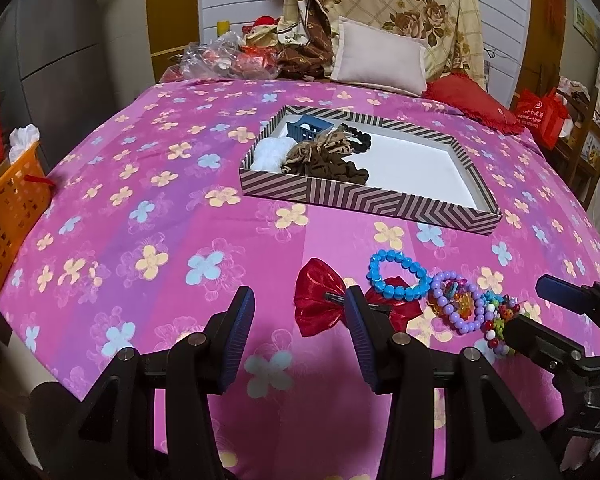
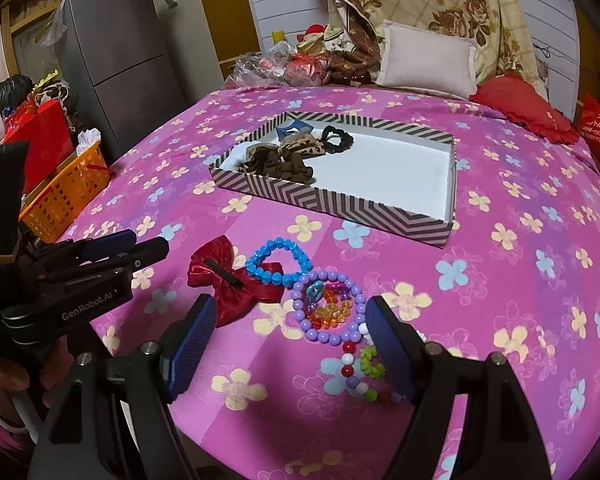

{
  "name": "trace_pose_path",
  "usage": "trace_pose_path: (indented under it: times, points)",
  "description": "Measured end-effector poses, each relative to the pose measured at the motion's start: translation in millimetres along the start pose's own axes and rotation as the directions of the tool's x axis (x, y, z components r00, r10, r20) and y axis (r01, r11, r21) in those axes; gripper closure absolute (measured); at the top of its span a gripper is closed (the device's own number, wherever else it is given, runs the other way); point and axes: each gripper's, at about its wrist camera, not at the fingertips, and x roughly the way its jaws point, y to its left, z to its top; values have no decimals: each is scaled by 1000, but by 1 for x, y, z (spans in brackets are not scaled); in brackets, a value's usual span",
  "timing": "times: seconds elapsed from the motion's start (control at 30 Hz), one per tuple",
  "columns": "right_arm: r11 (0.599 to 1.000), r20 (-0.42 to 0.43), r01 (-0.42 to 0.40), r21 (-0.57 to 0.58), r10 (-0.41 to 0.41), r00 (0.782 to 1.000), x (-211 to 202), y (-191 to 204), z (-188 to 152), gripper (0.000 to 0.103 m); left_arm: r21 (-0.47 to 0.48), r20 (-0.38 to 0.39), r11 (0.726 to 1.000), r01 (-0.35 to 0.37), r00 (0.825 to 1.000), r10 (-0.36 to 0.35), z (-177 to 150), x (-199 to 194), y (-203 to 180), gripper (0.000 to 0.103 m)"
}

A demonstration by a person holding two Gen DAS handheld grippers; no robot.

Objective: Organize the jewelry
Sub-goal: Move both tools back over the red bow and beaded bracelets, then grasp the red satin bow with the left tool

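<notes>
Near the front edge of the pink flowered bedspread lie a red bow hair clip (image 1: pixel 320 304) (image 2: pixel 220 276), a blue bead bracelet (image 1: pixel 398 276) (image 2: pixel 278 260), a purple bead bracelet (image 1: pixel 460 304) (image 2: pixel 328 308) and a multicoloured bead string (image 1: pixel 496 320) (image 2: pixel 360 368). Behind them a striped box (image 1: pixel 380 196) (image 2: pixel 340 204) holds brown, black and white scrunchies and a blue clip. My left gripper (image 1: pixel 300 300) (image 2: pixel 140 248) is open just before the bow, pads on nothing. My right gripper (image 2: pixel 290 308) (image 1: pixel 536 308) is open around the purple bracelet without pressing it; its right finger hides part of the bead string.
An orange basket (image 1: pixel 8 216) (image 2: pixel 68 196) stands off the bed's left edge. Pillows (image 1: pixel 380 60), a red cushion (image 1: pixel 472 104) and plastic bags (image 1: pixel 220 56) crowd the headboard end. A grey fridge (image 2: pixel 112 52) stands left. The box's right half is bare white.
</notes>
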Motion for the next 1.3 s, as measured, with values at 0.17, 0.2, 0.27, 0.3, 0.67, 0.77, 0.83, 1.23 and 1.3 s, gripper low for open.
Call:
trace_pose_path:
  times: [0.17, 0.2, 0.27, 0.3, 0.67, 0.77, 0.83, 1.23, 1.3]
  points:
    - [1000, -6, 2, 9, -2, 1000, 1, -4, -2, 23, -5, -9, 1000, 1, 1000, -1, -1, 3, 2, 62]
    - [1000, -7, 2, 9, -2, 1000, 1, -4, -3, 23, -7, -13, 1000, 3, 1000, -3, -2, 4, 3, 62]
    - [1000, -12, 7, 11, -6, 1000, 1, -5, -4, 23, -20, -25, 1000, 20, 999, -21, -3, 5, 8, 62]
    - [1000, -14, 8, 12, -7, 1000, 1, -6, -5, 23, -32, -32, 999, 32, 999, -33, -4, 6, 11, 62]
    - [1000, -27, 2, 14, -2, 1000, 8, -12, -10, 23, -181, -116, 973, 142, 980, -164, -5, 23, 48, 62]
    - [1000, -36, 0, -1, 0, 999, 13, -10, -11, 23, -202, -147, 963, 179, 967, -210, -5, 34, 43, 62]
    - [1000, -40, 4, -12, -5, 999, 14, -8, -12, 23, -214, -167, 960, 181, 961, -218, -5, 42, 40, 62]
    - [1000, -47, -12, 19, 13, 999, 20, -16, -11, 23, -387, -227, 913, 129, 946, -230, 7, 65, 20, 61]
    - [1000, -46, -13, 23, 14, 999, 20, -19, -11, 23, -403, -241, 910, 95, 948, -206, 8, 70, 17, 61]
